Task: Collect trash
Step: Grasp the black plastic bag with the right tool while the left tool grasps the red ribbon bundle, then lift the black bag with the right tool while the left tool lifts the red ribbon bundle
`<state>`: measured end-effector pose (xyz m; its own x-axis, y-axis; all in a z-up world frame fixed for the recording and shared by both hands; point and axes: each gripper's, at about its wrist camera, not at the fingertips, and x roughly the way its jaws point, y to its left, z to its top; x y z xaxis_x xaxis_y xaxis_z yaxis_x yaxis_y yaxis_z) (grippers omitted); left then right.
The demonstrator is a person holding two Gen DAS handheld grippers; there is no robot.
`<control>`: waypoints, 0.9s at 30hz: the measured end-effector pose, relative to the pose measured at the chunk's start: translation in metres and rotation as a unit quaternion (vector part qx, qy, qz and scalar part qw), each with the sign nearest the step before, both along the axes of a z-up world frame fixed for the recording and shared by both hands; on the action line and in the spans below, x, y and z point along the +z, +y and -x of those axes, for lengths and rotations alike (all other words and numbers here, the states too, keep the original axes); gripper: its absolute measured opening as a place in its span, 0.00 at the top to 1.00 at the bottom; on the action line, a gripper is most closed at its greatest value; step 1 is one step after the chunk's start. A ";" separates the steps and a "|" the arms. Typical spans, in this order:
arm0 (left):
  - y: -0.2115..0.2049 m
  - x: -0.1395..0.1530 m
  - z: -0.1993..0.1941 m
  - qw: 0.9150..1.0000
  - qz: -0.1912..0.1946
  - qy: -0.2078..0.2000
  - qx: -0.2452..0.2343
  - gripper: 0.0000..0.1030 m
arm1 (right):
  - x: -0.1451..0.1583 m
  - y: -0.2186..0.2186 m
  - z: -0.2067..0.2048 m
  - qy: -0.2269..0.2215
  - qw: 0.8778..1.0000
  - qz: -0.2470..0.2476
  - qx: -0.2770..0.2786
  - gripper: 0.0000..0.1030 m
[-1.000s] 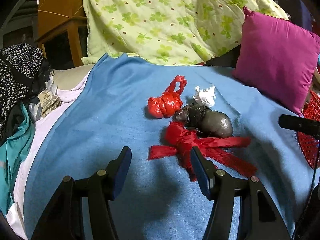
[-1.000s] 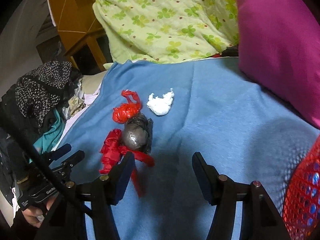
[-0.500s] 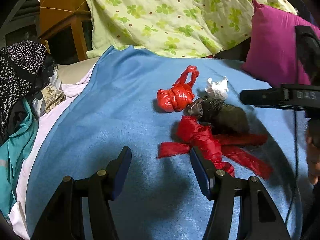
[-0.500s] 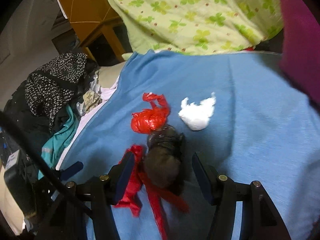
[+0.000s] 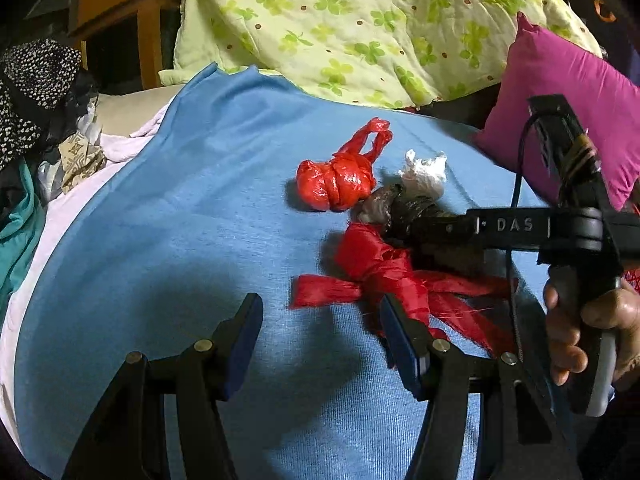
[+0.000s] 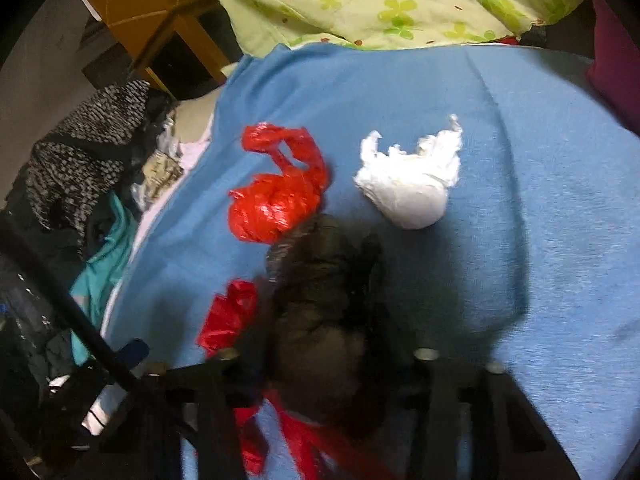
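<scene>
On the blue sheet [image 5: 180,200] lies a cluster of trash: a knotted red bag [image 5: 336,184] [image 6: 272,208], a crumpled white bag [image 5: 426,172] [image 6: 408,192], a dark black bag [image 5: 382,204] [image 6: 320,272] and a red bag with loose streamers [image 5: 380,268] [image 6: 228,316]. My right gripper [image 5: 412,236] [image 6: 328,344] reaches in from the right. Its jaws are closing, with the black bag filling the gap between them. My left gripper [image 5: 320,304] is open over bare sheet, its right finger beside the red streamers.
A magenta pillow [image 5: 568,92] sits at the right and a green clover quilt [image 5: 360,20] at the back. Piled clothes [image 5: 32,80] lie along the sheet's left edge, wooden furniture [image 5: 120,0] behind. A hand [image 5: 580,332] holds the right gripper's handle.
The right gripper came in from the right and down over the black bag, and its jaws narrowed around it. The trash looms slightly larger in the left wrist view.
</scene>
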<state>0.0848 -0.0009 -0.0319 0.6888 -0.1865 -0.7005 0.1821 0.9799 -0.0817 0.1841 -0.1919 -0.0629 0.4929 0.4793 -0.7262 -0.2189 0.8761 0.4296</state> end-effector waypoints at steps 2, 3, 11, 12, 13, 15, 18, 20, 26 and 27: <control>-0.001 0.000 0.000 1.000 0.003 -0.001 -0.003 0.40 | 0.004 0.002 0.003 -0.008 1.000 0.008 -0.002 0.62; -0.002 0.000 0.000 1.000 0.006 -0.002 -0.006 0.40 | 0.006 0.001 0.005 -0.010 1.000 0.008 0.001 0.63; -0.026 0.002 -0.012 0.998 0.024 -0.008 -0.050 0.40 | 0.040 -0.036 0.036 -0.042 0.998 -0.014 -0.038 0.63; -0.032 0.001 -0.015 0.998 0.016 -0.009 -0.056 0.40 | 0.043 -0.041 0.040 -0.043 0.998 -0.014 -0.044 0.63; -0.039 -0.001 -0.018 0.998 0.007 -0.008 -0.064 0.40 | 0.047 -0.050 0.048 -0.044 0.997 -0.013 -0.055 0.63; -0.046 -0.004 -0.022 0.997 0.004 -0.002 -0.073 0.40 | 0.053 -0.062 0.058 -0.046 0.997 -0.012 -0.069 0.63; -0.051 -0.010 -0.031 0.997 0.005 0.017 -0.077 0.40 | 0.064 -0.081 0.079 -0.060 0.994 -0.014 -0.092 0.63; -0.051 -0.014 -0.034 0.997 0.009 0.027 -0.077 0.40 | 0.066 -0.092 0.092 -0.058 0.992 -0.027 -0.105 0.63; -0.043 -0.025 -0.038 0.995 0.026 0.060 -0.070 0.55 | 0.060 -0.113 0.126 -0.045 0.987 -0.026 -0.155 0.63; -0.042 -0.026 -0.038 0.995 0.029 0.066 -0.070 0.58 | 0.058 -0.116 0.128 -0.040 0.985 -0.021 -0.164 0.63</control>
<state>0.1227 -0.0430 -0.0583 0.5565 -0.3173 -0.7679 0.3011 0.9384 -0.1695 0.0560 -0.3077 -0.0053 0.6815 0.3137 -0.6612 0.0376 0.8873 0.4597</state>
